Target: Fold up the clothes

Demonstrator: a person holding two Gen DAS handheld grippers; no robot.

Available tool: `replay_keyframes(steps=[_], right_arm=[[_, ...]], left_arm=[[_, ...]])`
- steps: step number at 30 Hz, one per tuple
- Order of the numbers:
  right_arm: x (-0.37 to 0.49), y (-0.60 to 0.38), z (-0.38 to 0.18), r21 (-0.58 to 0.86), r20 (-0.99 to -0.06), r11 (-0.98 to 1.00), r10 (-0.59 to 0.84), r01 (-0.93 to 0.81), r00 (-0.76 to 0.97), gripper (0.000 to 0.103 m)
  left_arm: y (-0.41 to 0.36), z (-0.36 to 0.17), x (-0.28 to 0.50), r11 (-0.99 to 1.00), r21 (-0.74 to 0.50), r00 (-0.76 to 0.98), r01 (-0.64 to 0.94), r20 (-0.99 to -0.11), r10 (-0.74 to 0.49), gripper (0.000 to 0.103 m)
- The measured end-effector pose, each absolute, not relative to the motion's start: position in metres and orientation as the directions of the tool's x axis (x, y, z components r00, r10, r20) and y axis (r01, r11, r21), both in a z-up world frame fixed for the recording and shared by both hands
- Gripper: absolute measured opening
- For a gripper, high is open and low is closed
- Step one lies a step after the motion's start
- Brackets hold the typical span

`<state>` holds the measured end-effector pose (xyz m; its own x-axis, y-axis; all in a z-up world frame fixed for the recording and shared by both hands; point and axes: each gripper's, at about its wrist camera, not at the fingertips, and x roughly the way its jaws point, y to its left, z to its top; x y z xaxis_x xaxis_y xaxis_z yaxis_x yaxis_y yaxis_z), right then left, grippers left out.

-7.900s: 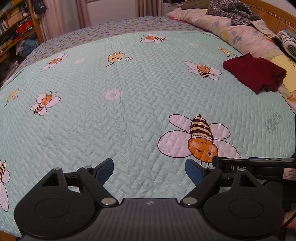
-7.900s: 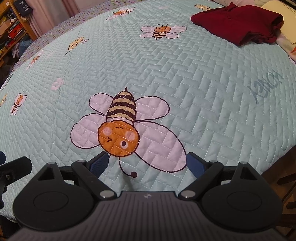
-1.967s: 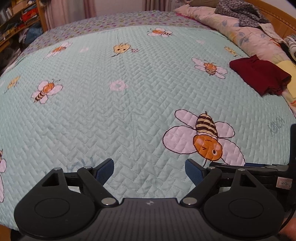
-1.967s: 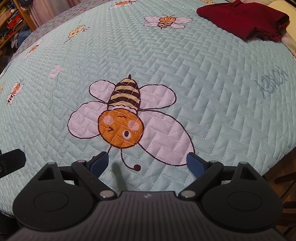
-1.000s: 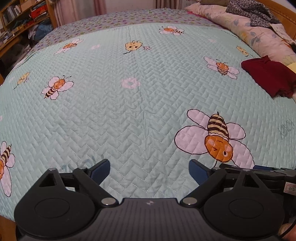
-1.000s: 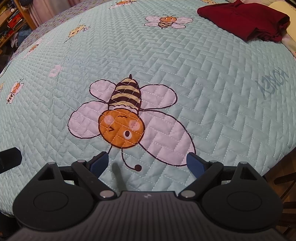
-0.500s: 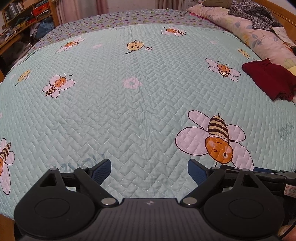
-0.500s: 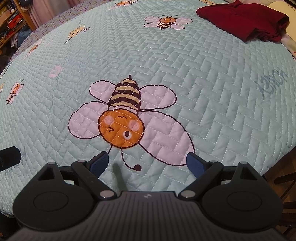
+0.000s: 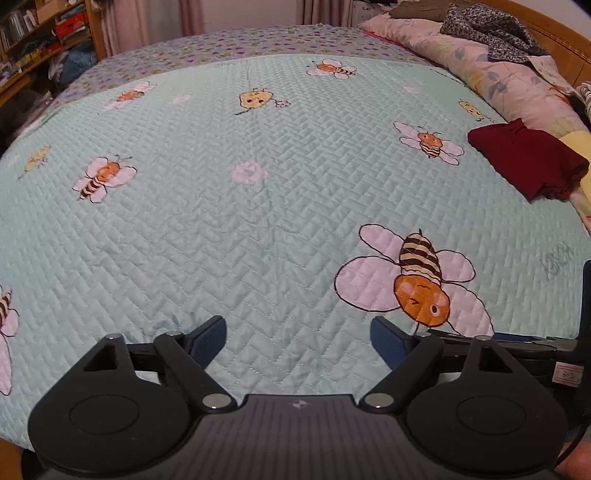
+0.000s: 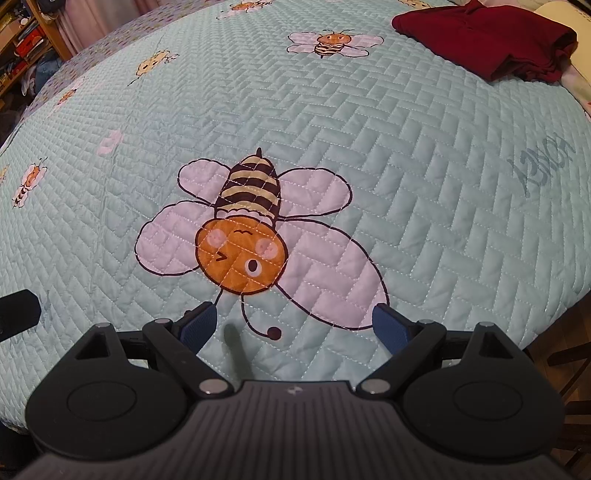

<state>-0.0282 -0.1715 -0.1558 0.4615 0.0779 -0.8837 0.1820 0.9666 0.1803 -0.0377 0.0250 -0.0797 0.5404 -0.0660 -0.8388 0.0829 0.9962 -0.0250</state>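
Bed quilt (image 9: 258, 229): pale green, herringbone-stitched, printed with bees; large winking bee (image 10: 243, 236) near its front edge. Beyond the quilt's far right edge: floral pillow (image 9: 491, 81) with a dark patterned cloth (image 9: 487, 33) heaped on it. Beyond its far left corner: cluttered wooden bookshelf (image 9: 40, 40).

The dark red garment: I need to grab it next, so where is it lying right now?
The dark red garment lies folded at the far right of the bed in both wrist views, on the bee quilt beside the pillows, with neither gripper near it.
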Motion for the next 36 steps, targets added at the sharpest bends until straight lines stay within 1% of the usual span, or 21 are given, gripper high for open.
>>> replay_keyframes(steps=[1, 8, 14, 16, 21, 36], right_arm=[[-0.0284, -0.1716, -0.1558, 0.180, -0.884, 0.966, 0.078, 0.183, 0.461, 0.091], [-0.0284, -0.1711, -0.1557, 0.180, -0.884, 0.967, 0.077, 0.183, 0.462, 0.091], [-0.0284, -0.1704, -0.1554, 0.178, -0.885, 0.967, 0.076, 0.181, 0.460, 0.091], [-0.0285, -0.1705, -0.1552, 0.178, -0.884, 0.967, 0.076, 0.182, 0.460, 0.091], [-0.0283, -0.1697, -0.1557, 0.177, -0.884, 0.967, 0.076, 0.182, 0.461, 0.091], [-0.0269, -0.1699, -0.1561, 0.173, -0.884, 0.968, 0.070, 0.184, 0.463, 0.091]], left_arm=[[0.0256, -0.0803, -0.0375, 0.997, -0.025, 0.539, 0.078, -0.840, -0.064, 0.083], [0.0300, -0.0816, -0.0361, 0.997, -0.041, 0.531, 0.067, -0.845, -0.070, 0.083], [0.0319, -0.0825, -0.0347, 0.996, -0.063, 0.504, 0.066, -0.859, -0.088, 0.085], [0.0335, -0.0820, -0.0354, 0.994, -0.082, 0.504, 0.071, -0.857, -0.107, 0.088], [0.0332, -0.0798, -0.0363, 0.994, -0.079, 0.514, 0.071, -0.851, -0.105, 0.089], [0.0350, -0.0884, -0.0301, 0.995, -0.078, 0.480, 0.060, -0.872, -0.097, 0.091]])
